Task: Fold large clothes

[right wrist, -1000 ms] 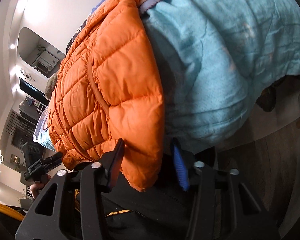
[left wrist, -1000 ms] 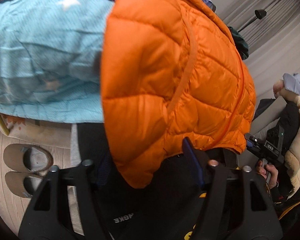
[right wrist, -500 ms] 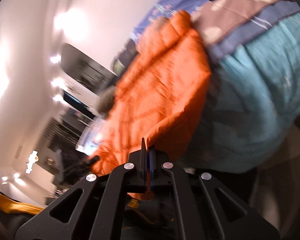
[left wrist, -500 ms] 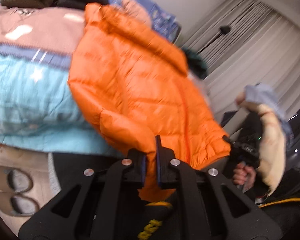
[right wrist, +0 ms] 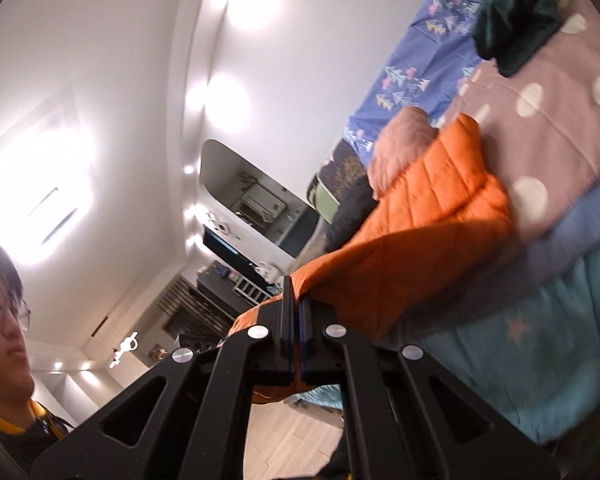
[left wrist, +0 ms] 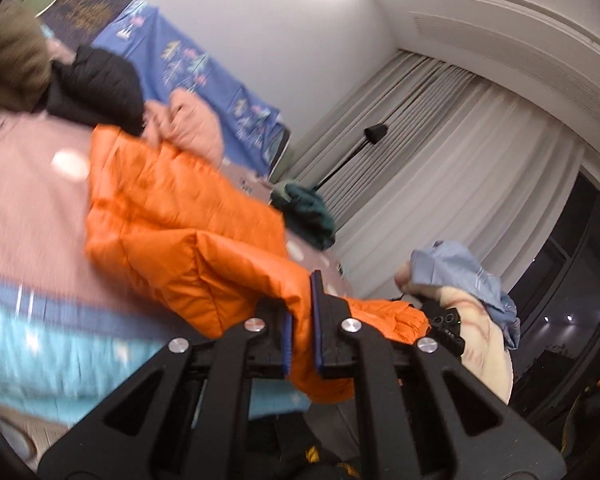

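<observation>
An orange quilted puffer jacket lies across the bed, its near hem lifted off the bed edge. My left gripper is shut on one corner of that hem, with orange fabric pinched between the blue pads. In the right wrist view the same orange jacket stretches away from my right gripper, which is shut on the other corner of the hem. Both grippers point roughly level over the bed. The right gripper's hand shows beyond the hem in the left wrist view.
The bed has a pink spotted cover with a blue band and teal side. On it lie a black garment, a peach garment and a dark green one. A floor lamp stands by white curtains. A person is at the left.
Both grippers closed on the jacket's hanging hem and rose with it. The views swung from the bed's side and floor up to the bed top, wall and curtains.
</observation>
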A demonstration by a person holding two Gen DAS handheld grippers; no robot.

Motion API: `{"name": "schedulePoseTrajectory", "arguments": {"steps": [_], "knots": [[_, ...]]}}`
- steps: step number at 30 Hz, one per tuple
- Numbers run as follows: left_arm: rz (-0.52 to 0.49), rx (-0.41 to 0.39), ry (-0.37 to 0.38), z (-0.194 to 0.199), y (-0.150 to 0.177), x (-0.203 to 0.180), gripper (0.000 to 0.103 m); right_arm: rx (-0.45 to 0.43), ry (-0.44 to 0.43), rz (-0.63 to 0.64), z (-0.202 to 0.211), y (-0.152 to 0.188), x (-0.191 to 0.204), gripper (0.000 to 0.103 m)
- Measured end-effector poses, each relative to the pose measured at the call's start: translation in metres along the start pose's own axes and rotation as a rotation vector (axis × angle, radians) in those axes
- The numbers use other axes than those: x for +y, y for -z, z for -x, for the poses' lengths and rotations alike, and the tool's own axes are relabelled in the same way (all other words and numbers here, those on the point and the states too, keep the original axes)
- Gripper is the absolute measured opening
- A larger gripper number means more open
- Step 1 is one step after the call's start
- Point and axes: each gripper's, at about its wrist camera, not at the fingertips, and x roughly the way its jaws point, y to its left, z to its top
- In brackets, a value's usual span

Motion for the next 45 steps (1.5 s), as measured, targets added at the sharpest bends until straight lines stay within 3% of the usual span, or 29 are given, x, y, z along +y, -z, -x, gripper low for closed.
{"name": "schedulePoseTrajectory", "arguments": {"steps": [5, 11, 18, 24, 32, 40, 45], "knots": [[-0.032, -0.001, 0.022, -0.018, -0.046, -0.001, 0.007, -0.018, -0.042, 0.020, -0.030, -0.038, 0.003, 0.001], [-0.044, -0.013, 0.022, -0.053, -0.097, 0.007, 0.007, -0.037, -0.086, -0.046, -0.072, -0.087, -0.019, 0.001], [-0.018, -0.044, -0.015, -0.089, -0.164, 0.038, 0.007, -0.078, -0.054, -0.100, -0.118, -0.143, -0.044, 0.001], [0.014, -0.046, -0.046, -0.122, -0.208, 0.075, 0.007, -0.086, 0.011, -0.134, -0.155, -0.177, -0.075, 0.001], [0.065, -0.010, -0.124, -0.174, -0.242, 0.140, 0.007, -0.046, 0.137, -0.212, -0.212, -0.210, -0.137, 0.001], [0.151, 0.048, -0.196, -0.219, -0.249, 0.215, 0.007, 0.013, 0.330, -0.348, -0.257, -0.219, -0.215, 0.001], [0.214, 0.075, -0.231, -0.236, -0.244, 0.254, 0.007, 0.028, 0.400, -0.365, -0.268, -0.215, -0.239, 0.001]]}}
